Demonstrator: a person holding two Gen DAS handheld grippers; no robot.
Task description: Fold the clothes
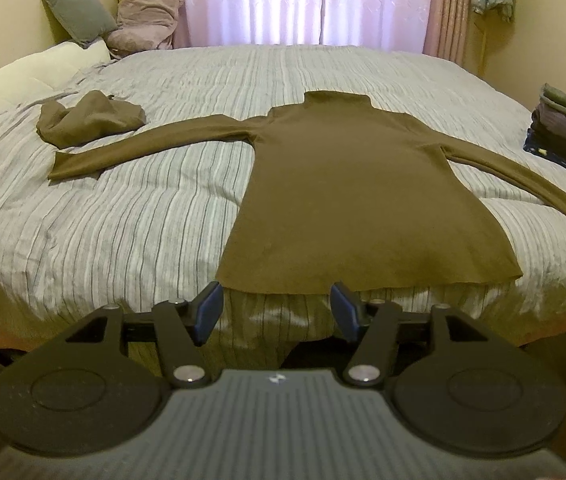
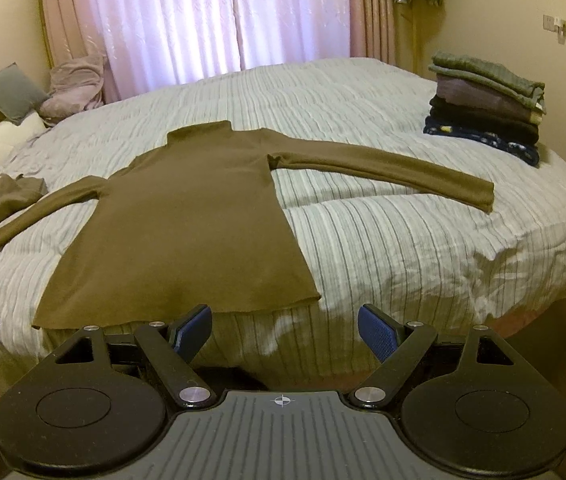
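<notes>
Jaws of both tools stand spread and empty: the left gripper point(image 1: 277, 312) hangs just off the near hem of the brown top point(image 1: 339, 196), the right gripper point(image 2: 285, 334) just off the hem's right corner, neither touching cloth.

Task item: the brown top point(image 2: 187, 216), high-necked and long-sleeved, lies flat and face-up on the bed point(image 2: 403, 240), neck toward the window, hem at the near edge, both sleeves stretched outward. Spreading appears complete; no fold is yet made.

Step in hand, as judged: the start of folding. The next move likely calls for each tool to pinch a sleeve or a side edge and carry it across the body, keeping the cloth flat on a soft, ridged cover that may drag.

Surroundings: a crumpled brown garment point(image 1: 91, 122) lies just beyond the left sleeve's cuff, near enough to be caught when that sleeve is lifted. A stack of folded clothes point(image 2: 487, 108) sits at the bed's far right corner, well apart from the right cuff; presumably the destination. Pillows point(image 1: 79, 12) and the curtain point(image 1: 303, 0) lie at the far side, clear of the work.
</notes>
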